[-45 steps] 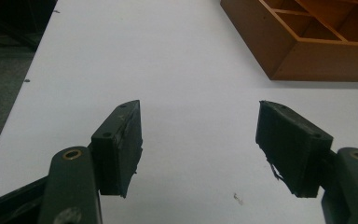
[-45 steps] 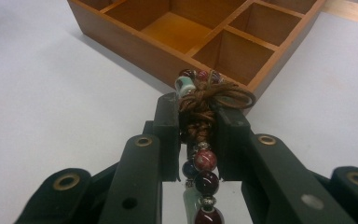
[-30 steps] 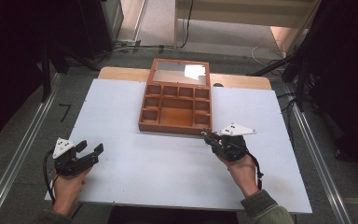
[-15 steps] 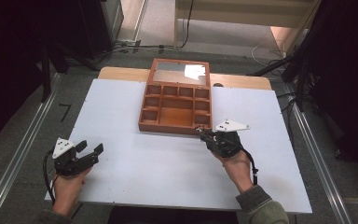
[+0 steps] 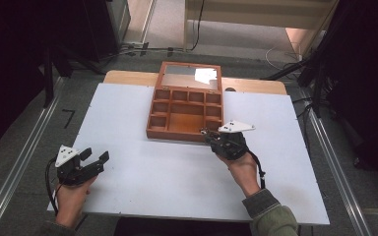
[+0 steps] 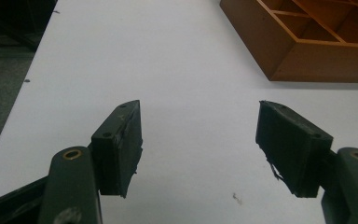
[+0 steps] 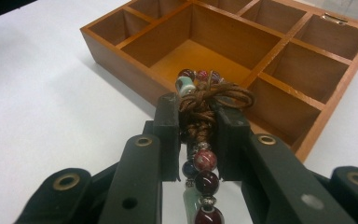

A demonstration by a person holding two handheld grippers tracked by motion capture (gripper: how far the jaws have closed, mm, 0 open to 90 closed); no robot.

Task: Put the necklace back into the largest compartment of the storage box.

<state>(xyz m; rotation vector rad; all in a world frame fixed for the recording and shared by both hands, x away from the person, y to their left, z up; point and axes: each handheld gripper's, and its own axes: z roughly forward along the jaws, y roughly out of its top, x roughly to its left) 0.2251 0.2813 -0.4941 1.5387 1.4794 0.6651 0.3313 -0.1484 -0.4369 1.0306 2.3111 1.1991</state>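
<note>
My right gripper [image 7: 196, 126] clamps beaded bracelet [image 7: 200, 140] at front edge of open wooden box [image 5: 184, 105]; my left gripper [image 6: 198, 144] rests jaws apart, well clear, on white table [image 5: 152, 167].

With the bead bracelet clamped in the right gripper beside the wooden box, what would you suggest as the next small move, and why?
Probably carry the right gripper forward until it hangs over the large middle compartment, then open. Its jaws pinch the bead bracelet by its brown cord knot, just short of the wooden box at its near wall. That compartment looks empty. The left gripper is open and apart.
</note>
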